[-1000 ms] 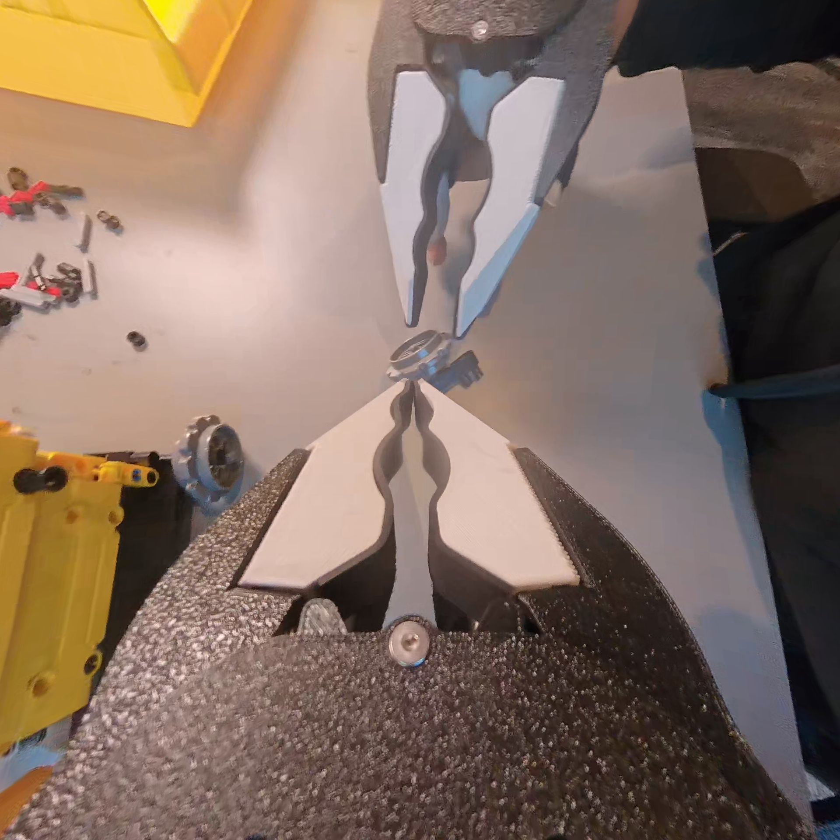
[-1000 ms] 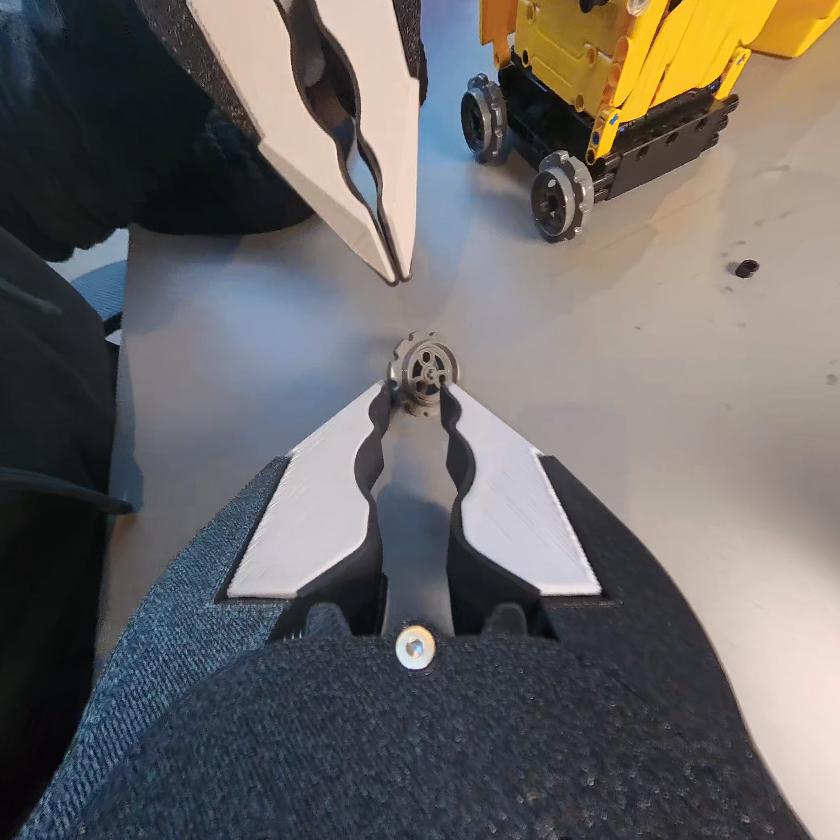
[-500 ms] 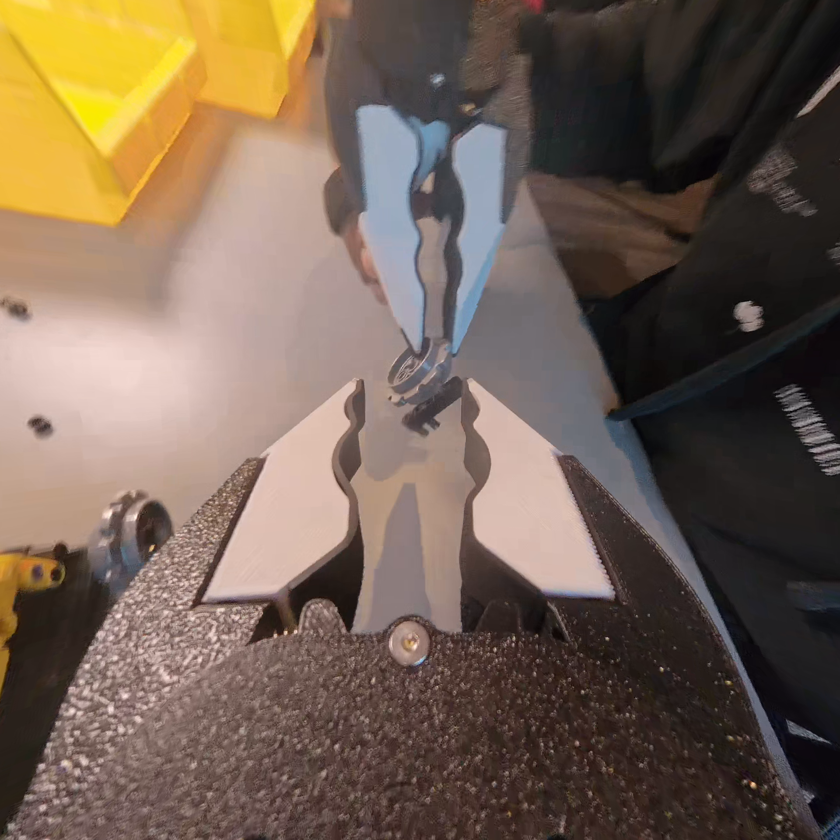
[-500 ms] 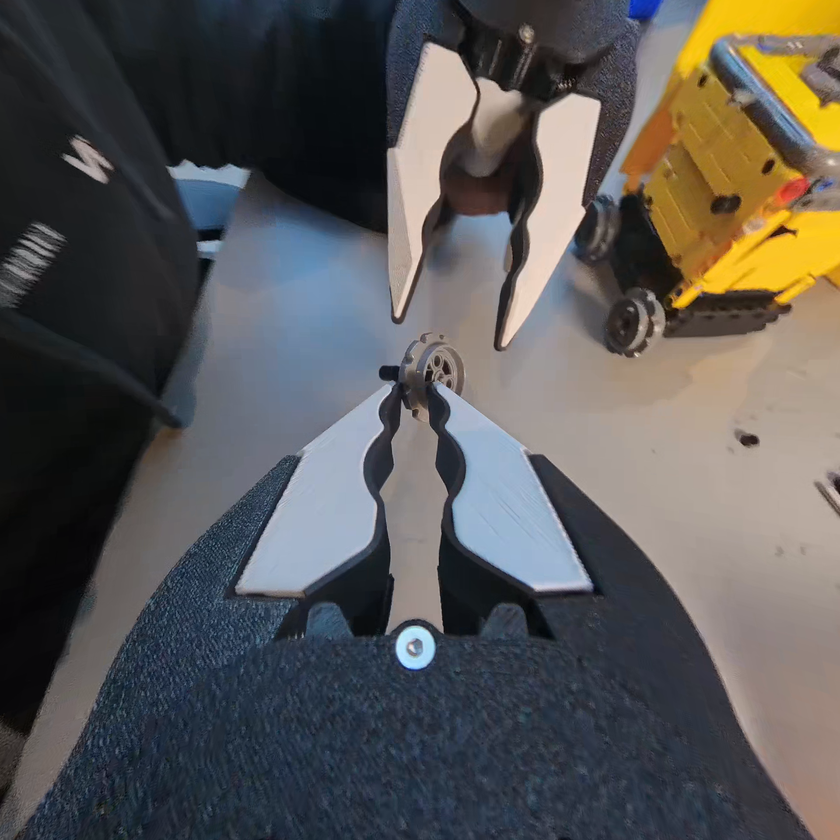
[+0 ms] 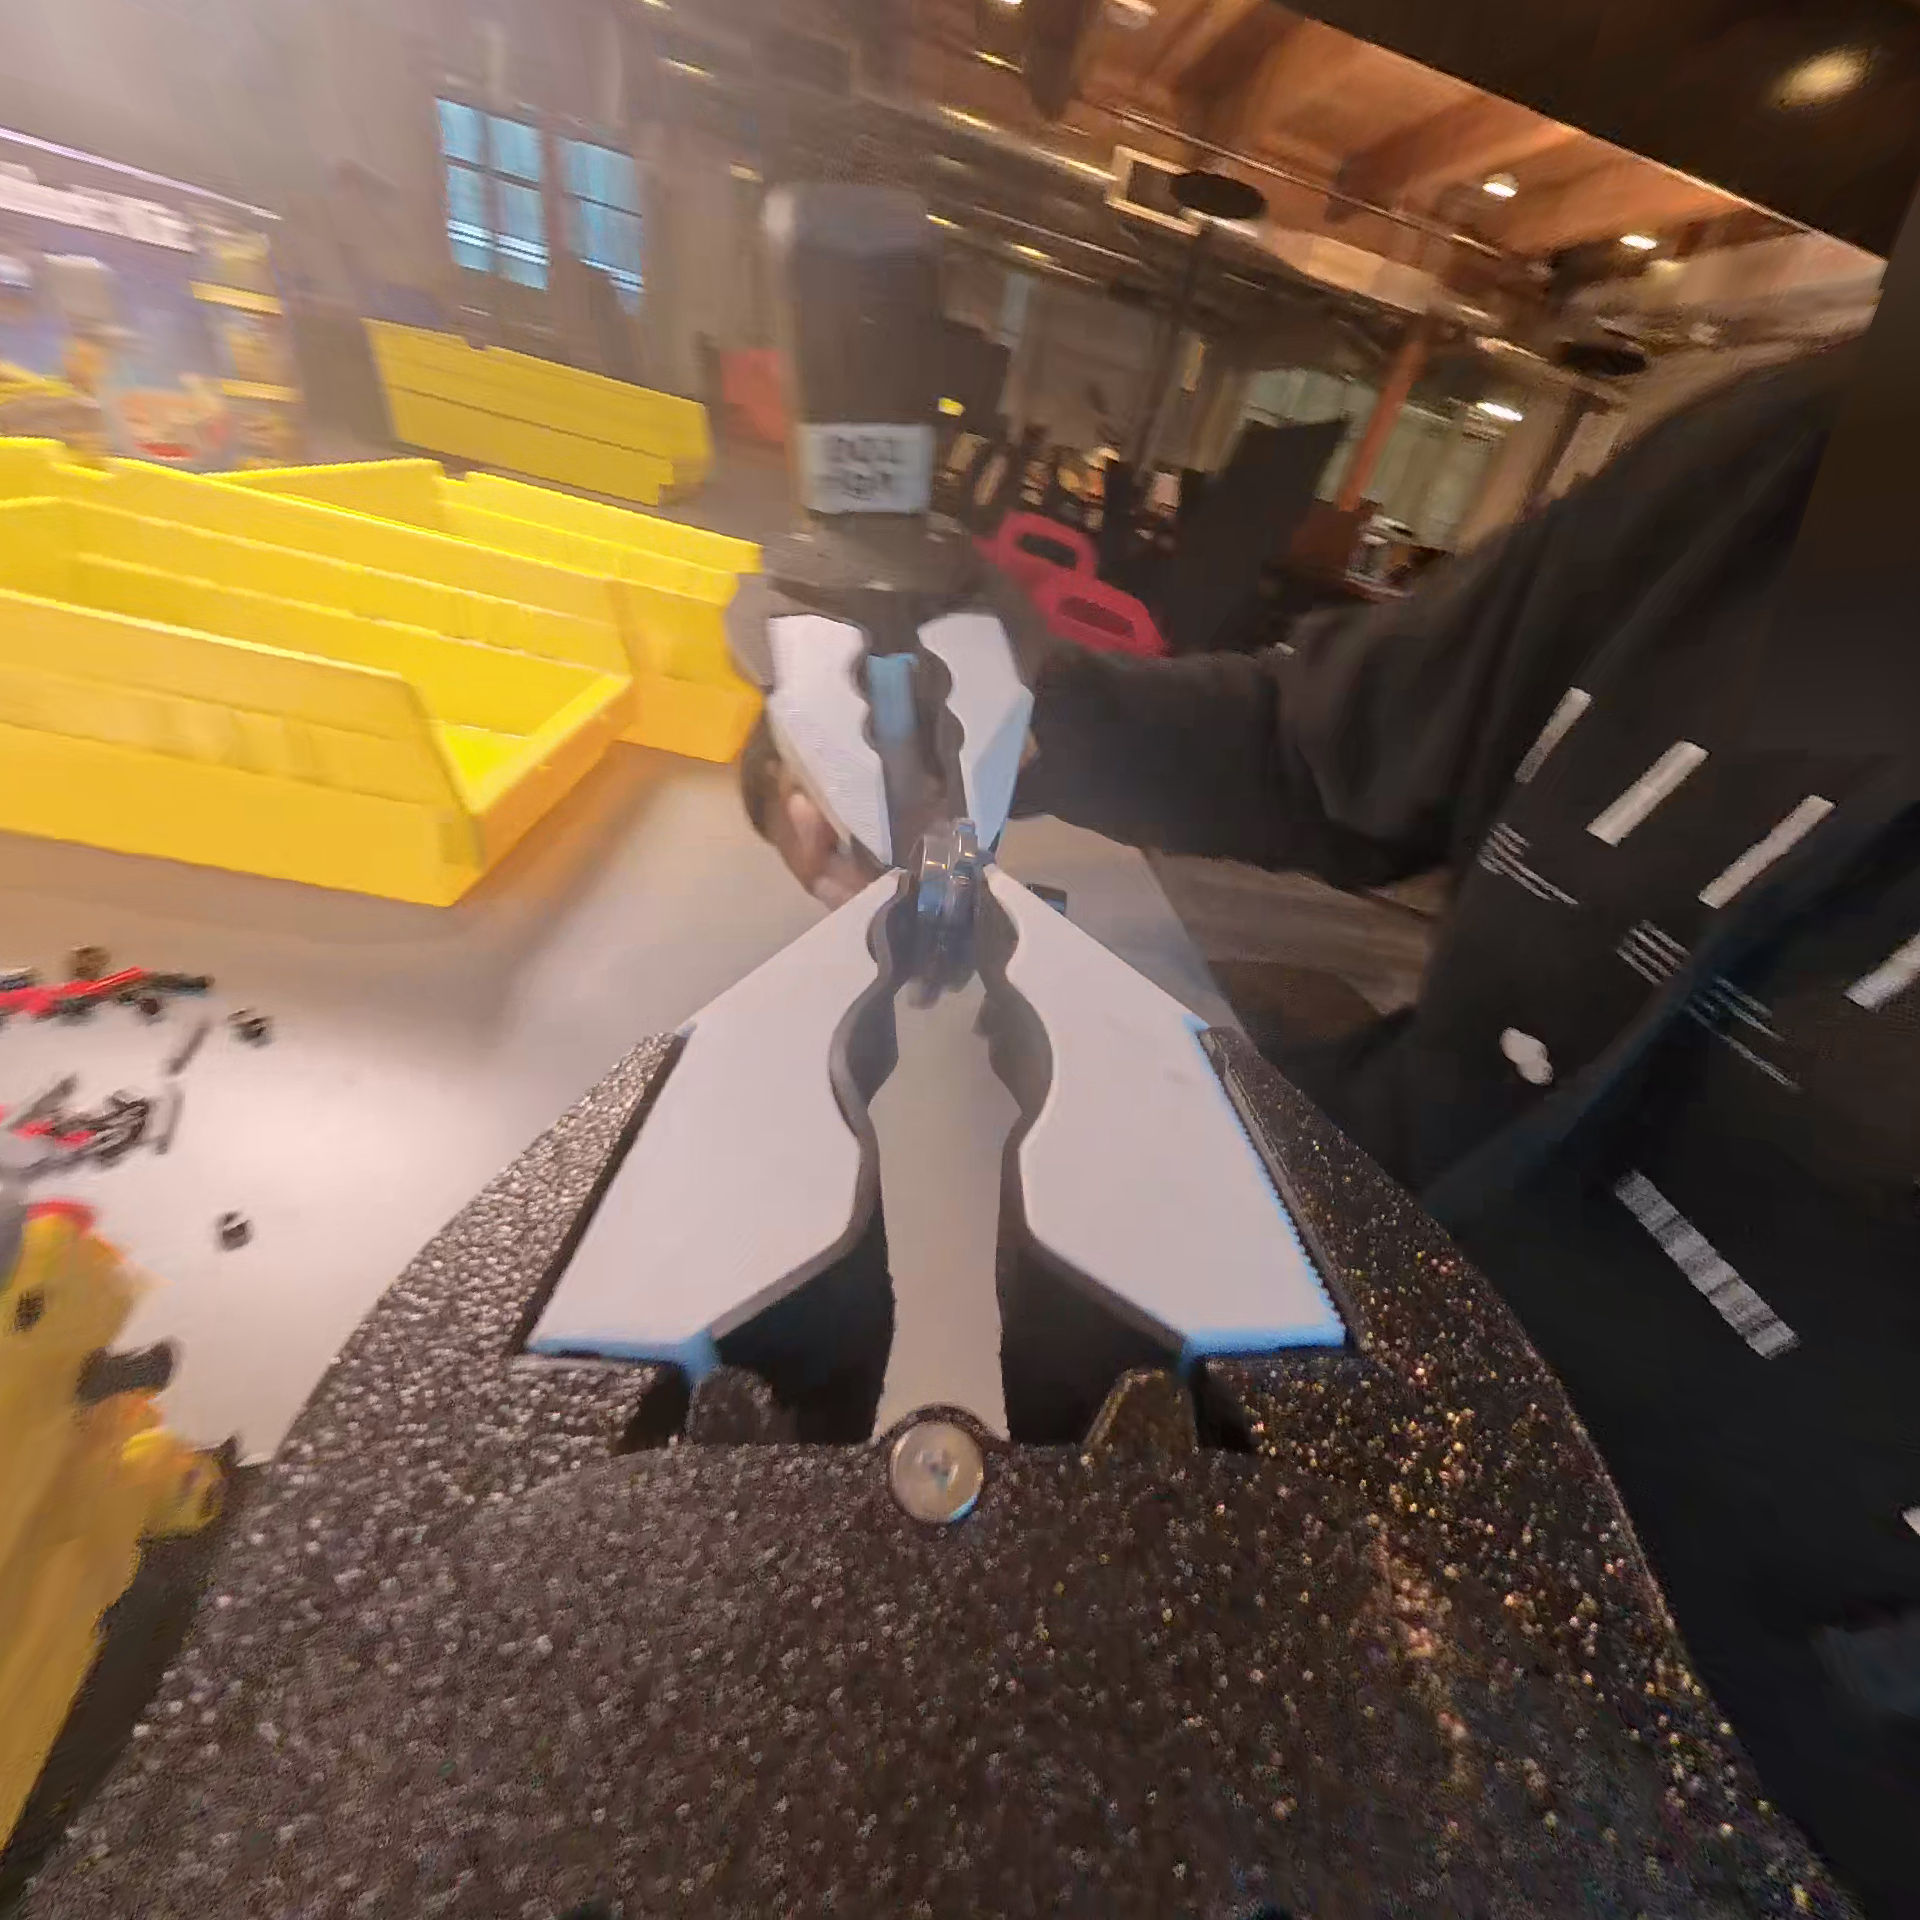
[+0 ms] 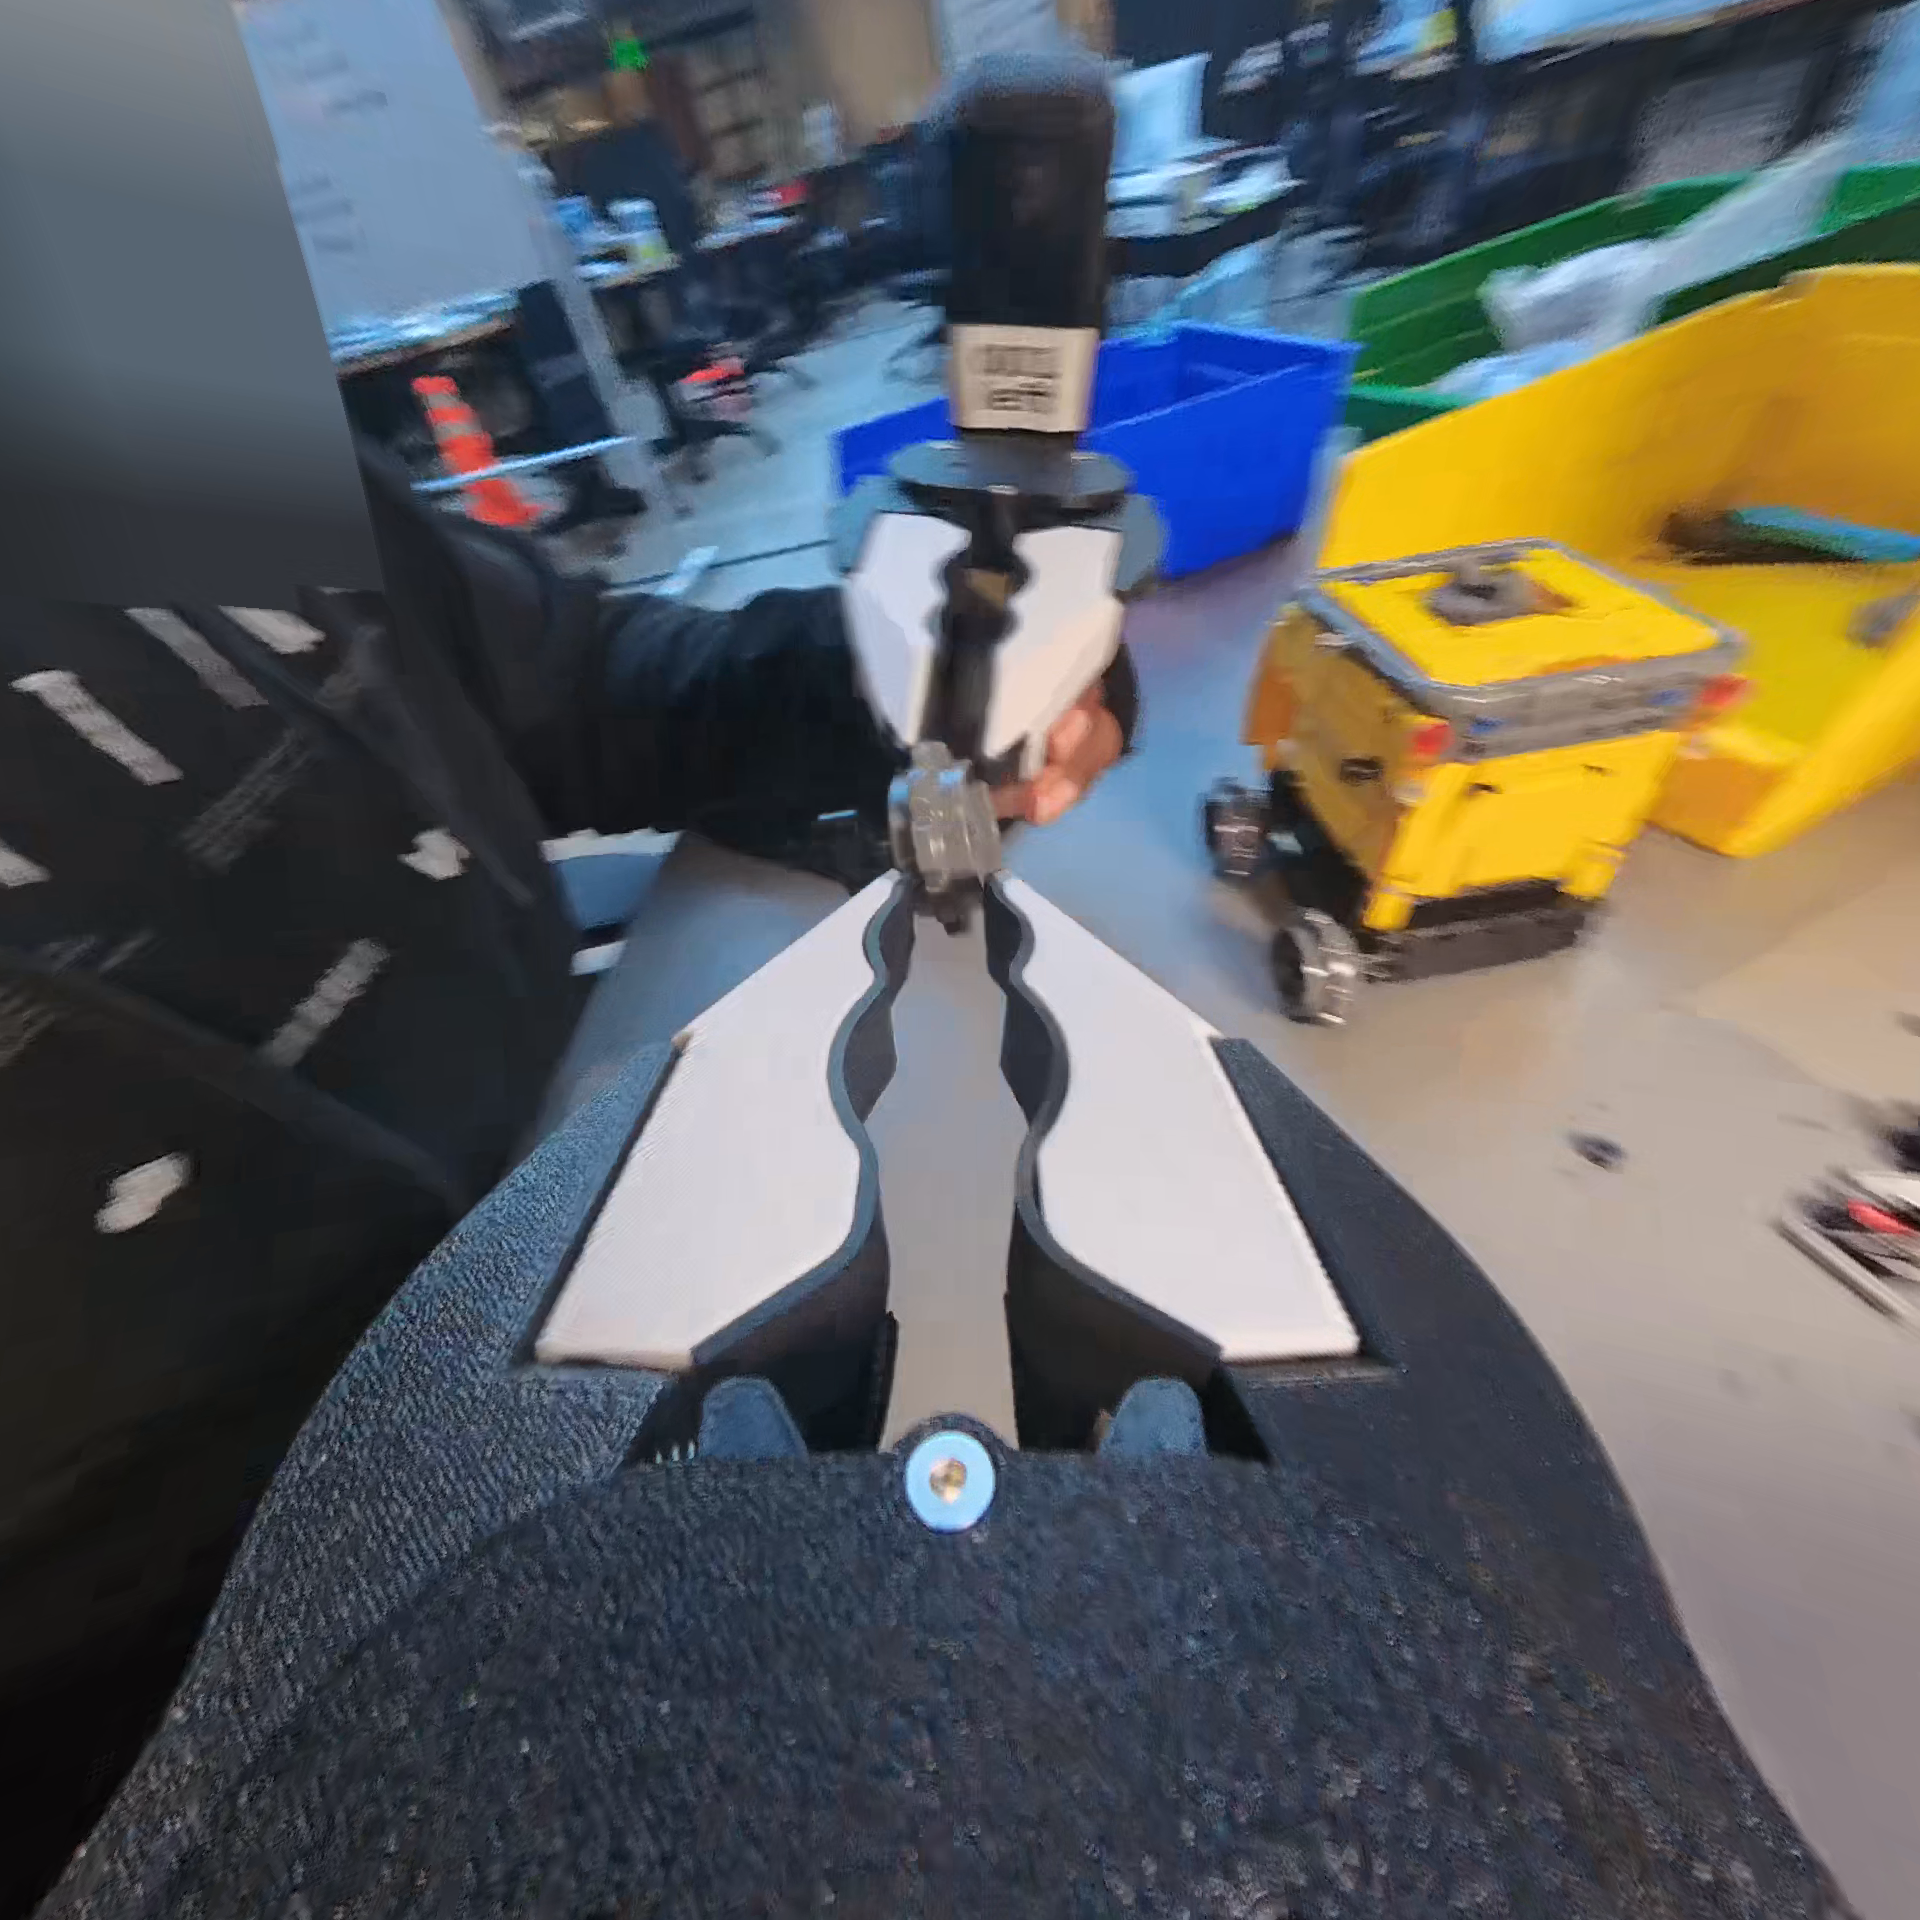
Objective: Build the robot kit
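Note:
A small grey toothed wheel (image 5: 940, 909) with a black pin is held in the air between the two grippers, which meet tip to tip. My left gripper (image 5: 940, 883) is closed around the wheel, seen edge-on between its fingertips. My right gripper (image 6: 943, 885) is shut on the wheel's near end, with the black pin between its tips. The wheel (image 6: 940, 821) sticks out beyond them toward the left gripper's tips. Both views are blurred, so the exact contact is hard to see. A yellow brick-built vehicle (image 6: 1475, 748) with grey wheels stands on the table to the right.
Yellow bins (image 5: 312, 727) stand at the back of the grey table (image 5: 416, 1039), and one more yellow bin (image 6: 1714, 468) sits behind the vehicle, next to a blue bin (image 6: 1226, 436). Small loose parts (image 5: 104, 1039) lie scattered. A person's dark sleeve (image 5: 1247, 758) and body are close by. Only a small space, under 4 cm, lies between the two pairs of fingers.
Both grippers have risen from the table and tilted up to level. The left gripper, open half a second ago, has closed on the wheel that the right gripper holds.

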